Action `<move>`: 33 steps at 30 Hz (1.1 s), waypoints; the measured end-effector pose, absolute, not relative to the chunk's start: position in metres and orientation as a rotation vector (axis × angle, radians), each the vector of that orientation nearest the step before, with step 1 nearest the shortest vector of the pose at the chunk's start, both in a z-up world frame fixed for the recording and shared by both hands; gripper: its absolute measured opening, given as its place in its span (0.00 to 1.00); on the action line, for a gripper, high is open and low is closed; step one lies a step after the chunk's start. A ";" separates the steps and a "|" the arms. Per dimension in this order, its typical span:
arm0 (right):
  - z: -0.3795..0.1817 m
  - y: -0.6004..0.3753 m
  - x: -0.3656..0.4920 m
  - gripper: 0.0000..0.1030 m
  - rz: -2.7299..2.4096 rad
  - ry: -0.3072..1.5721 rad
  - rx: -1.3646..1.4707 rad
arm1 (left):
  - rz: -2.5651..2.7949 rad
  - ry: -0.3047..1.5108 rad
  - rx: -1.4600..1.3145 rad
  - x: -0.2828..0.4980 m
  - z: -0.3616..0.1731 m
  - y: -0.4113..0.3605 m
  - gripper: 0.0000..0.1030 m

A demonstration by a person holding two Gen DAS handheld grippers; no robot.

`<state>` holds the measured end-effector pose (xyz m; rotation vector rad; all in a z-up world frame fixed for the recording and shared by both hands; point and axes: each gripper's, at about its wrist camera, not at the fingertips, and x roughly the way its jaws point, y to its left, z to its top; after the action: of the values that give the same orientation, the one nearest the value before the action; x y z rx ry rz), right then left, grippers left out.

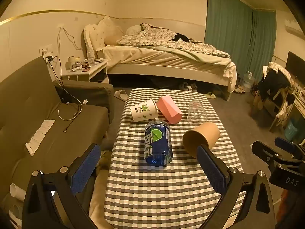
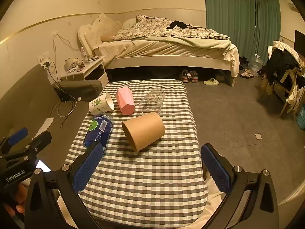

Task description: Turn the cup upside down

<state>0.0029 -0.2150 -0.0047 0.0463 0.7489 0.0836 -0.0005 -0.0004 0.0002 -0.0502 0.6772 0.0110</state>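
Several cups lie on their sides on the checkered table (image 1: pixel 162 190) (image 2: pixel 143 181). A brown paper cup (image 1: pixel 204 135) (image 2: pixel 144 130) lies nearest, mouth toward me. A blue cup with a lime label (image 1: pixel 158 143) (image 2: pixel 99 129) lies left of it. A white printed paper cup (image 1: pixel 144 110) (image 2: pixel 101 103), a pink faceted cup (image 1: pixel 168 109) (image 2: pixel 124 101) and a clear glass (image 1: pixel 197 112) (image 2: pixel 152 101) lie farther back. My left gripper (image 1: pixel 150 164) is open and empty, short of the blue cup. My right gripper (image 2: pixel 152 166) is open and empty, short of the brown cup.
A grey sofa (image 1: pixel 47 124) stands left of the table with cables and paper on it. A bed (image 1: pixel 162 57) lies behind, a nightstand (image 1: pixel 85 70) at its head. A chair with clothes (image 2: pixel 282 72) stands at the right. Grey floor (image 2: pixel 238 124) lies right of the table.
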 end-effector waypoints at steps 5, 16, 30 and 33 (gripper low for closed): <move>-0.005 -0.214 0.003 1.00 0.083 0.747 0.043 | 0.014 0.682 -0.039 -0.001 0.001 -0.005 1.00; -0.007 -0.212 0.004 1.00 0.080 0.755 0.044 | 0.011 0.679 -0.061 -0.003 -0.003 0.006 1.00; -0.009 -0.213 0.005 1.00 0.079 0.764 0.049 | 0.019 0.686 -0.057 -0.002 -0.007 0.004 1.00; -0.009 -0.212 0.006 1.00 0.080 0.767 0.049 | 0.018 0.686 -0.057 -0.002 -0.008 0.004 1.00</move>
<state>0.0057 -0.2121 -0.0093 0.0490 0.7669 0.0804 -0.0024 0.0044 -0.0078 -0.0566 0.6859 0.0182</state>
